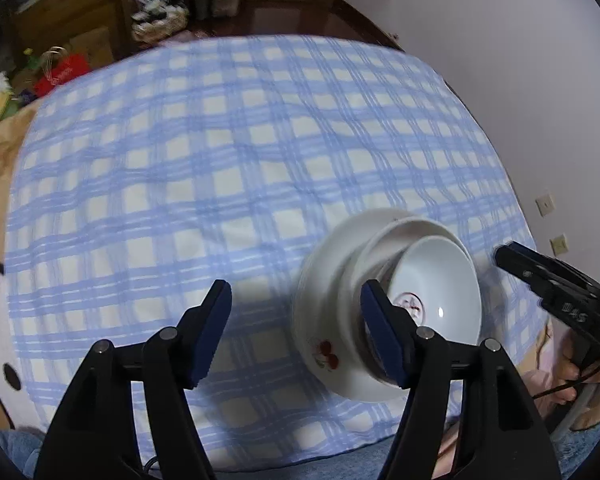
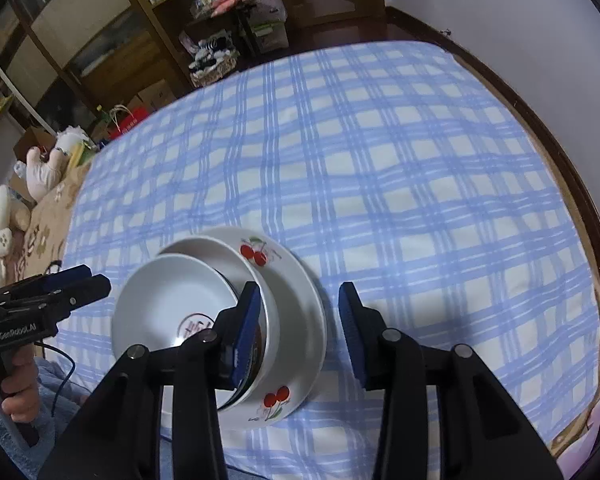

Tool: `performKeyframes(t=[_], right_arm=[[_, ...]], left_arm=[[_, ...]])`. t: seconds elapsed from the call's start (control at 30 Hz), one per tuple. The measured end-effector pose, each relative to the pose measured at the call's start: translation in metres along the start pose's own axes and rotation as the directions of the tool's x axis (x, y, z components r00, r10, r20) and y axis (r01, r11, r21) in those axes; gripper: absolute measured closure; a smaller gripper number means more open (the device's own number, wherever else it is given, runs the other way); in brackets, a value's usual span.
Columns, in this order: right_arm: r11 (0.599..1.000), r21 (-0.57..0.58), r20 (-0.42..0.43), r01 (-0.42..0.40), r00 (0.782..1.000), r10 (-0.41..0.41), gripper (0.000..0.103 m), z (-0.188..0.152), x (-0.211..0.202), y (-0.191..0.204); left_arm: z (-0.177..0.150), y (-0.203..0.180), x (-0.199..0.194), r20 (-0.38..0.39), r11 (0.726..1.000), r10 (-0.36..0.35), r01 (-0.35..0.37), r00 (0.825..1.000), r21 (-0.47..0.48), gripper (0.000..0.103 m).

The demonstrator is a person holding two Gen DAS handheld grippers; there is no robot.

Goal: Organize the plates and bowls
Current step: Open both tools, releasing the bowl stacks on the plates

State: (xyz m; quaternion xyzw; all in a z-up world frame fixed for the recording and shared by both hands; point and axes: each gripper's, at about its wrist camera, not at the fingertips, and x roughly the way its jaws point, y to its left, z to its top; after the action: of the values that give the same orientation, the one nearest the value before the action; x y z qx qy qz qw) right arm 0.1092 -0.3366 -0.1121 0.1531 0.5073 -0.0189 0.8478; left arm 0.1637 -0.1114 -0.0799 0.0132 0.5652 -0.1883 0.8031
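A white plate (image 2: pixel 296 280) with red cherry prints lies on the blue checked cloth (image 2: pixel 380 160). On it sits a white bowl (image 2: pixel 220 246), and a second white bowl (image 2: pixel 172 300) with a red mark inside is nested in that one, leaning left. My right gripper (image 2: pixel 300 328) hovers open over the plate's right half, its left finger in front of the bowl's rim, and shows as a black tip (image 1: pixel 512 258) right of the stack. My left gripper (image 1: pixel 296 320) is open at the plate (image 1: pixel 324 300), its right finger before the nested bowls (image 1: pixel 440 276). It also appears left of the stack (image 2: pixel 96 280).
The cloth covers a bed with a dark wooden frame (image 2: pixel 572 168) along the right, next to a pale wall. Soft toys (image 2: pixel 44 172) and bags lie beyond the left edge. Shelves and a basket (image 2: pixel 212 60) stand at the back. A hand (image 2: pixel 16 384) holds the left gripper's handle.
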Motion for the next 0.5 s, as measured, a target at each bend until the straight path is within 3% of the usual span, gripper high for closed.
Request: performKeyframes(t=[0.1, 0.3, 0.43, 0.5], right_arm=[[1.0, -0.009, 0.07, 0.019, 0.997, -0.019, 0.036, 0.0, -0.021, 0.001], [0.997, -0.06, 0.148, 0.047, 0.988, -0.038, 0.012, -0.009, -0.06, 0.012], [0.996, -0.077, 0.214, 0.054, 0.976, -0.037, 0.0, -0.02, -0.089, 0.019], [0.995, -0.081, 0.256, 0.066, 0.966, -0.043, 0.0, -0.028, -0.105, 0.022]], left_arm=[[-0.004, 0.007, -0.016, 0.058, 0.998, 0.058, -0.058, 0.997, -0.006, 0.026], [-0.018, 0.018, -0.058, 0.164, 0.994, 0.11, -0.106, 0.98, -0.032, 0.013], [-0.037, 0.019, -0.087, 0.249, 0.993, 0.104, -0.089, 0.963, -0.073, 0.009], [-0.047, 0.014, -0.096, 0.302, 0.993, 0.113, -0.096, 0.947, -0.072, 0.009]])
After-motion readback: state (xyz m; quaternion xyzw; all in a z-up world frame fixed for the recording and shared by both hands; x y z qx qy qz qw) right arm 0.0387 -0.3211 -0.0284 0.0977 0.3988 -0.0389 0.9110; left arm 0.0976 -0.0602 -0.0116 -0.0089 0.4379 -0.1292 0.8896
